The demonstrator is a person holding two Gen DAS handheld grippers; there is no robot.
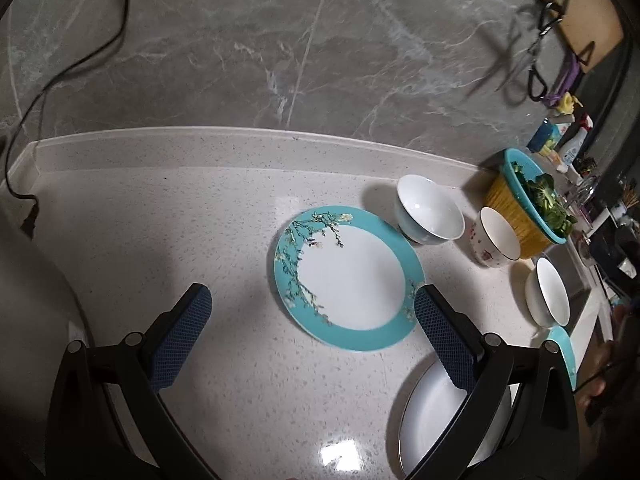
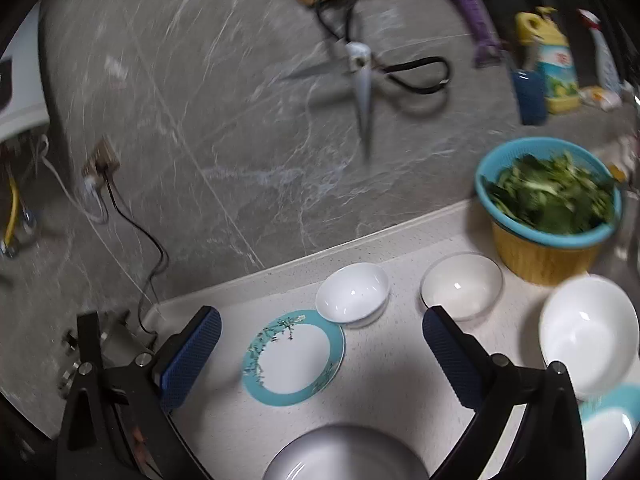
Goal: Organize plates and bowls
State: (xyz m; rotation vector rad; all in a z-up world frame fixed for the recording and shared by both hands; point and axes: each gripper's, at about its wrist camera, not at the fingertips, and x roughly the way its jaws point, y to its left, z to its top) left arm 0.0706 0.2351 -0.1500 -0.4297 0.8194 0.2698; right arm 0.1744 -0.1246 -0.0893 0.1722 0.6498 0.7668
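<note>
You are holding both the left gripper [image 1: 312,328] and the right gripper [image 2: 320,344] wide apart, gripping nothing. The teal-rimmed plate [image 1: 349,278] is lying centre frame on the countertop [image 1: 160,240], with a white bowl [image 1: 430,210] touching its upper right rim. A plain white plate [image 1: 436,420] is sitting at the lower right in the left wrist view.

Left counter [image 1: 160,240]: bare from the back edge to the teal plate [image 1: 348,276]; open passage.
Centre: teal plate lies flat, with a white bowl [image 1: 430,210] touching its far rim.
Right: cup [image 1: 496,238], bowl [image 1: 548,292] and greens basket [image 1: 528,204] stand close together; only narrow gaps.
Near edge: white plate [image 1: 436,412] under the left gripper's [image 1: 312,316] right finger.
Wall: scissors [image 2: 362,72] hang above the bowls.
</note>
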